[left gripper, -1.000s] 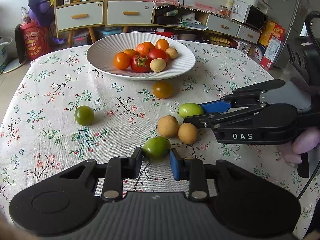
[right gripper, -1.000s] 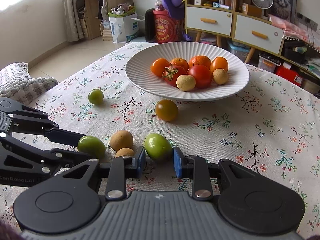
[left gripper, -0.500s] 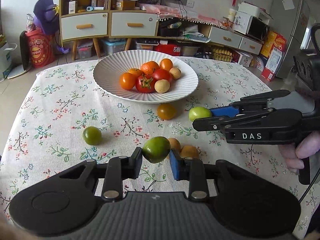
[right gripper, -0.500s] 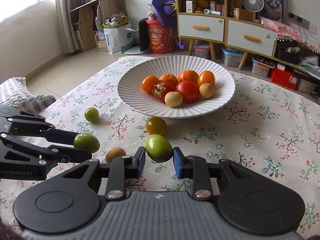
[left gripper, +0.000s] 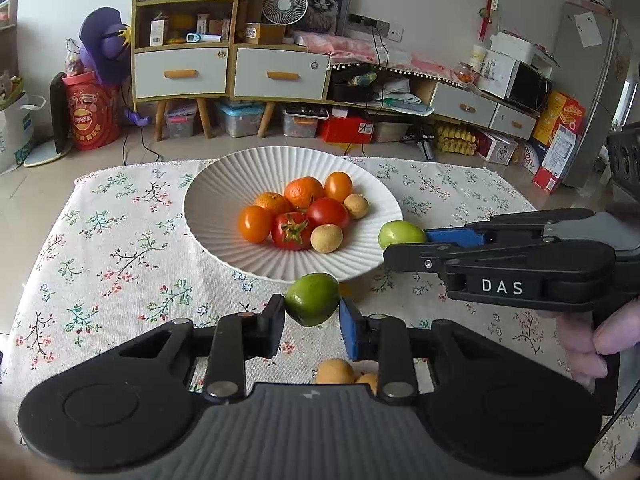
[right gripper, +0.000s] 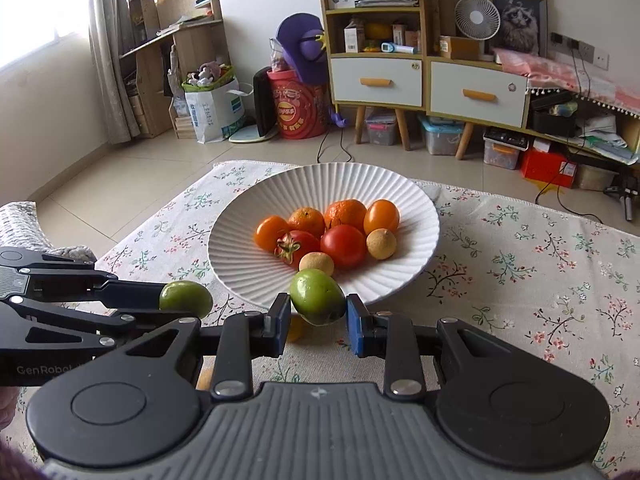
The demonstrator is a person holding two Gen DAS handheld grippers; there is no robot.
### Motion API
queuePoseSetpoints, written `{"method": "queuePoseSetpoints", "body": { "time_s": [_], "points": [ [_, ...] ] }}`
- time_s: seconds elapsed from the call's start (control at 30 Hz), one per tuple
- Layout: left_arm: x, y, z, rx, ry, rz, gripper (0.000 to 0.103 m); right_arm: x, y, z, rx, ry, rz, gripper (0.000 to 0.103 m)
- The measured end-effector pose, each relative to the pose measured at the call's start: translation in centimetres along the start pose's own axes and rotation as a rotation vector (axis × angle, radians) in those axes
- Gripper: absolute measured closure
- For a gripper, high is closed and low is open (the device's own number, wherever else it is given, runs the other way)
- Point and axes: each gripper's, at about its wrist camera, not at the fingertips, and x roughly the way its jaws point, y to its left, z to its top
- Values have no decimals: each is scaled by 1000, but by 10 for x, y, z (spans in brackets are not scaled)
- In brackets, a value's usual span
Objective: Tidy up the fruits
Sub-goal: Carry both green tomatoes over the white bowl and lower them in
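A white ribbed plate (left gripper: pixel 224 200) (right gripper: pixel 416 224) on the floral tablecloth holds several orange, red and tan fruits (left gripper: pixel 328 212) (right gripper: pixel 344 244). My left gripper (left gripper: pixel 312 316) is shut on a green fruit (left gripper: pixel 313 299) and holds it in the air just before the plate's near rim; it also shows in the right wrist view (right gripper: pixel 186 298). My right gripper (right gripper: pixel 318 318) is shut on another green fruit (right gripper: pixel 318 296), raised at the plate's near rim; this fruit also shows in the left wrist view (left gripper: pixel 400 234).
Two tan fruits (left gripper: pixel 335 371) lie on the cloth (left gripper: pixel 120 264) under my left gripper. An orange fruit (right gripper: pixel 296 330) lies below my right gripper. Cabinets and clutter stand on the floor beyond the table's far edge.
Both grippers have lifted their green fruits off the cloth and carried them forward to the plate's near rim. The loose fruits on the cloth have dropped below the fingers.
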Motion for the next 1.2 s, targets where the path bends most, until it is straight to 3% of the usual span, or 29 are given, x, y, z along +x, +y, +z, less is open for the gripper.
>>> {"method": "queuePoseSetpoints", "body": {
  "time_s": [0.6, 1.2],
  "points": [
    [36, -11, 18, -37, 24, 81, 79, 28, -22, 19, 138, 47, -38, 76],
    [40, -11, 21, -23, 44, 107, 78, 34, -18, 19, 134, 80, -35, 76]
  ]
}}
